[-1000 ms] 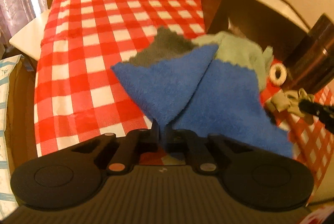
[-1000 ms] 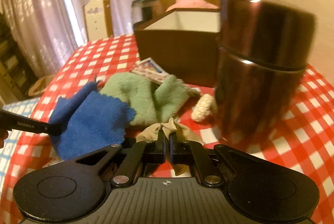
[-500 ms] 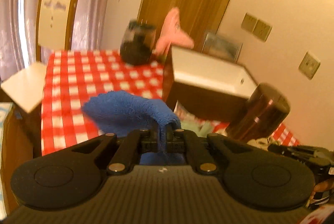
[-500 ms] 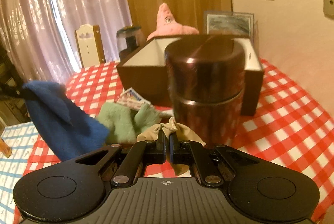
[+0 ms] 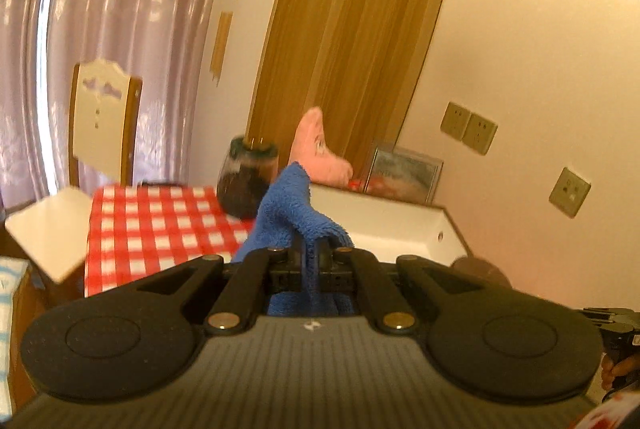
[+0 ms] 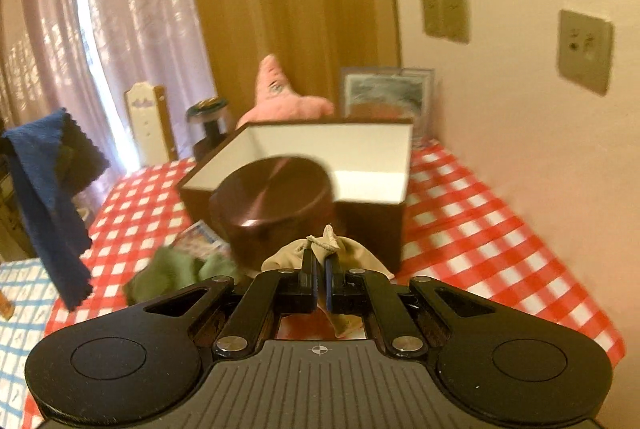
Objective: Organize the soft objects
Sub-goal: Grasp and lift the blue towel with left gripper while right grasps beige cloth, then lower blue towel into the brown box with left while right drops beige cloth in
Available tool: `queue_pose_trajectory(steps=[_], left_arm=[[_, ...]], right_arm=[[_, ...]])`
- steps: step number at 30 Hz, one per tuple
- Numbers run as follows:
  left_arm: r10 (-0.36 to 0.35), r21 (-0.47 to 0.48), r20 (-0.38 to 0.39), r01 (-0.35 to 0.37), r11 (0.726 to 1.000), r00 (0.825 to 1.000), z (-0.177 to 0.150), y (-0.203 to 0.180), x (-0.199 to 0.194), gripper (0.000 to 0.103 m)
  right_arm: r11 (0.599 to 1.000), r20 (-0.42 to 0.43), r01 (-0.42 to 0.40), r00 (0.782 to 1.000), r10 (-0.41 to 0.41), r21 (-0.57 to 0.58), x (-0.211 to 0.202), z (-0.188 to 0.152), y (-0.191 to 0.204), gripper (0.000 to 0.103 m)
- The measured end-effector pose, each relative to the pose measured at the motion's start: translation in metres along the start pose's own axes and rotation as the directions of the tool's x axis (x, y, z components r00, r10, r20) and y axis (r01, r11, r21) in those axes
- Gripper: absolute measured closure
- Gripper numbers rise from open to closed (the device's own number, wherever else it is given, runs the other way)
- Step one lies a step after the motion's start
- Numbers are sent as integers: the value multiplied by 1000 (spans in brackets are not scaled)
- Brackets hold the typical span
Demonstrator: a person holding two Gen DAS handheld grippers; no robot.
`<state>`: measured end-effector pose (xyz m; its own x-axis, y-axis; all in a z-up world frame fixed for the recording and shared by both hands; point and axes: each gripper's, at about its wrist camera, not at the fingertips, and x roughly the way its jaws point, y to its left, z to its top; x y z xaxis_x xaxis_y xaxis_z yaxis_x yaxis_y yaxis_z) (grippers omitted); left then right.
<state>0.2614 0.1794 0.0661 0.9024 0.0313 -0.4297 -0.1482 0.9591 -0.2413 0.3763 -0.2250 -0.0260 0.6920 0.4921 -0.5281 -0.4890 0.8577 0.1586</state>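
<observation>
Left gripper (image 5: 310, 253) jaws pinched on blue towel (image 5: 290, 213), hanging limp above checked surface (image 6: 472, 221); right gripper (image 6: 320, 269) jaws clamped on beige cloth (image 6: 320, 249) near open box (image 6: 360, 149). Both light, floppy; bunched fold looks best hold

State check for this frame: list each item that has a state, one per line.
left gripper: shut on blue cloth
blue cloth: lifted, hanging clear of the table
right gripper: shut on beige pouch
beige pouch: pinched at its gathered top
brown box: open, inside looks empty
brown canister: lid on, upright
green cloth: crumpled on the table
</observation>
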Motion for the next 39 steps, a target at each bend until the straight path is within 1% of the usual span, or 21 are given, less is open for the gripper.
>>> queue_pose_trajectory(steps=[5,11,14,19,21,24,28,32,34,35,36,38,39], left_arm=[[-7,25,35,6,1000,999,22,-10,8,101],[-35,52,54,32,998,998,48,-21,38,101],[-50,75,70,45,996,996,63,-30,54,101],[-94,101,110,83,991,990,91,-49,87,101],[-118,101,118,106,989,986,103,-57,105,101],[-129,112,120,116,987,984,116,-70,135,101],[-148,110,82,139,984,985,120,-81,176,101],[-162,100,21,159,982,987,114,-91,219,101],[-154,94,-13,155,983,988,108,-95,241,100],[-165,94,-36,168,981,986,105,-96,250,99],[-171,89,-74,178,980,982,100,-97,263,99],[-155,85,-158,169,982,975,88,-98,285,89],[-153,92,-207,175,980,966,81,-99,298,86]], right_arm=[[999,39,33,999,-33,-11,2,22,-21,99],[999,88,26,996,-23,-29,18,54,-41,99],[999,106,7,994,-2,-42,32,69,-49,99],[998,106,-47,993,51,-39,61,92,-65,99],[997,103,-70,992,73,-37,76,102,-71,99],[995,82,-98,992,100,-29,100,114,-79,99],[993,56,-110,992,112,-40,127,123,-87,99],[990,32,-126,991,128,-57,149,124,-91,99],[990,25,-132,991,134,-56,158,124,-93,99],[989,19,-137,990,138,-52,163,124,-95,99],[989,15,-142,990,143,-48,167,123,-97,99],[987,5,-152,988,152,-43,174,122,-98,99],[987,-3,-159,987,159,-40,177,122,-99,99]])
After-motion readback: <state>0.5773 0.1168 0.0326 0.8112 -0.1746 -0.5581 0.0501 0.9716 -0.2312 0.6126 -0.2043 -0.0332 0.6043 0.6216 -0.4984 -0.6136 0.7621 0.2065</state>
